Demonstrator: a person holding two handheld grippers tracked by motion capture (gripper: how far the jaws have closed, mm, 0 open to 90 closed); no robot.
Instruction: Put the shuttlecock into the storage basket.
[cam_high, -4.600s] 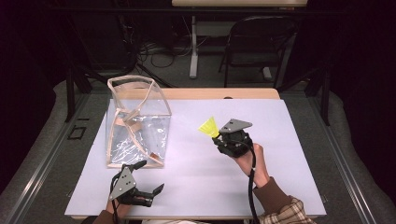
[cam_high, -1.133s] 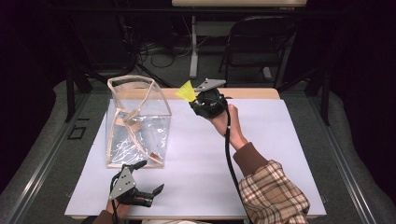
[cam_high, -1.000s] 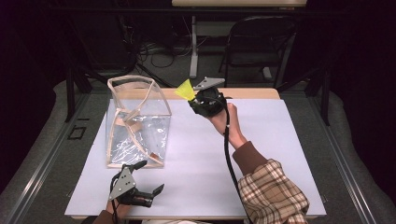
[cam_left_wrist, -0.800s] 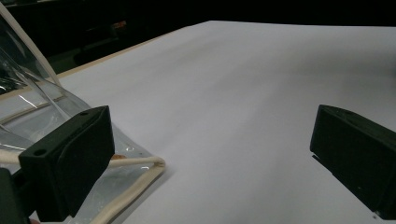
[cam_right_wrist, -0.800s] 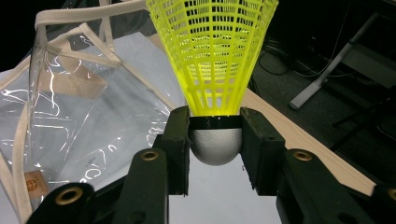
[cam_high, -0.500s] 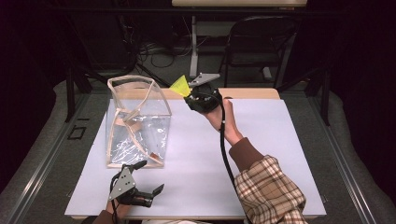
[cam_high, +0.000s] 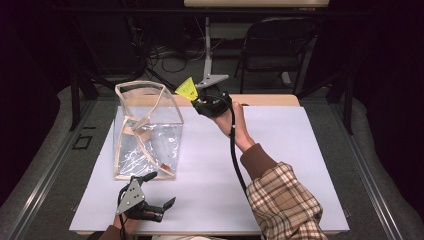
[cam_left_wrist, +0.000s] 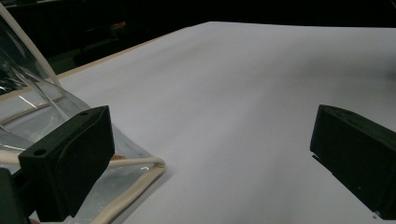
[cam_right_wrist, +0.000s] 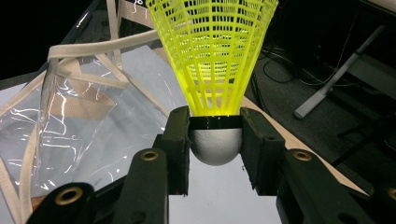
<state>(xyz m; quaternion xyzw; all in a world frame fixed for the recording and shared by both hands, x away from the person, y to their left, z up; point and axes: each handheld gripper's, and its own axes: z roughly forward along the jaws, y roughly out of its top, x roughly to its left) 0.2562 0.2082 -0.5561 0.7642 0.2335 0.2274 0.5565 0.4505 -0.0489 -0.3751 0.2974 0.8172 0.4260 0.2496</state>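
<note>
Shuttlecock (cam_right_wrist: 215, 60): yellow mesh skirt flaring up and away from the jaws, white rounded cork pinched between the two inner faces
Right gripper (cam_high: 200, 102): jaws clamped on the cork from both sides, held in the air just beside the upper right rim of the bag
Clear bag (cam_high: 145, 135): upright on the white table sheet (cam_high: 280, 150), cream straps along its edges
Left gripper (cam_high: 152, 192): jaws spread wide, nothing between them, low at the near table edge beside the bag's bottom corner

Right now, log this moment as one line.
right gripper: shut on yellow shuttlecock, beside clear bag rim | left gripper: open, idle near bag base
</note>
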